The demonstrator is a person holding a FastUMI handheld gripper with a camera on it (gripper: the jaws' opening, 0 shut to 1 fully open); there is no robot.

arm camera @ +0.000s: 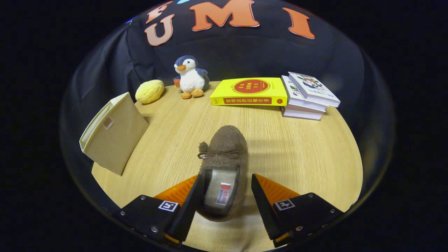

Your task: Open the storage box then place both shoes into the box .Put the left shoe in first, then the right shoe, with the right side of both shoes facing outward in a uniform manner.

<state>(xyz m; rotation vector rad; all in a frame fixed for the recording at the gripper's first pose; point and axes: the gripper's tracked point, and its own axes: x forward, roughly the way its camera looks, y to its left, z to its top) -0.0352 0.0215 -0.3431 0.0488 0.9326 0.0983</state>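
Observation:
A brown suede slipper [224, 147] with a small bow lies on the wooden table [308, 157], toe pointing away from me. Its heel end sits between the fingers of my gripper [225, 176]. The left finger touches the slipper's left side, while a narrow gap shows between the right finger and its right side, so the gripper is open around it. The beige fabric storage box [113, 134] stands tilted on the table, ahead of the fingers and to the left, with a side wall facing me. Its inside is hidden.
Along the back of the table are a yellow bun-shaped toy [149, 91], a plush penguin [190, 77], a yellow book [250, 91] lying flat and a stack of white books [308, 96]. Bare wood lies right of the slipper.

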